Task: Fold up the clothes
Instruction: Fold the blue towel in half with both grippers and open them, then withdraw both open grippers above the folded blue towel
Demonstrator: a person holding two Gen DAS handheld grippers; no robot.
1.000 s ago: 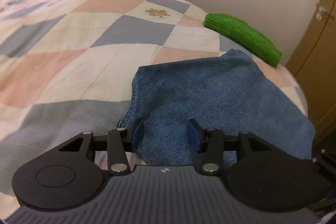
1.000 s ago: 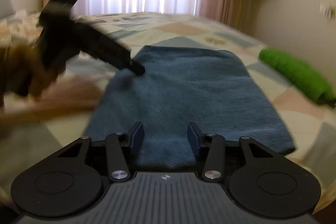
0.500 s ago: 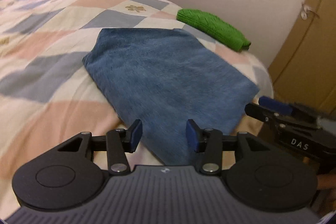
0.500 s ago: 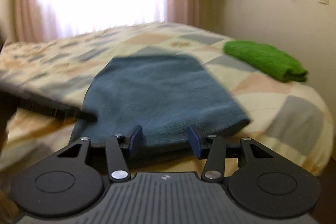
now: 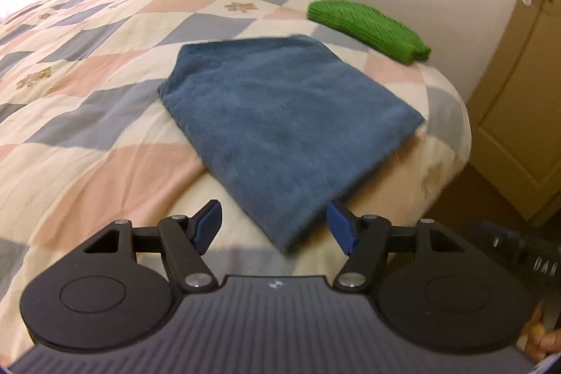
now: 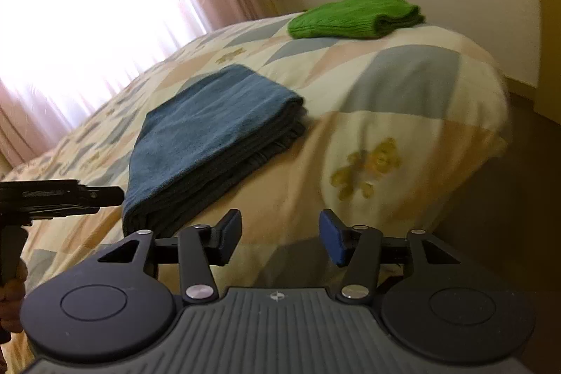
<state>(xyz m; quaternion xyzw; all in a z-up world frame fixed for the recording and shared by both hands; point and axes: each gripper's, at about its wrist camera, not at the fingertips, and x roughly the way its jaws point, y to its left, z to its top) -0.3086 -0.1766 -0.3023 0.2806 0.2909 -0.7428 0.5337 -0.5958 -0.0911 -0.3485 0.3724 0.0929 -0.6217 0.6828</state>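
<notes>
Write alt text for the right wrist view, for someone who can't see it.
A folded blue cloth lies on a patchwork quilt, with a folded green knit beyond it near the wall. In front, the right gripper has nothing between its opening jaws; the left gripper enters from the left edge.

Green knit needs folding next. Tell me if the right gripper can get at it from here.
Probably yes. The green knit lies alone near the bed's far corner, apart from the blue towel, with only bare quilt between. The right gripper is empty, jaws opening, nothing between them.
</notes>
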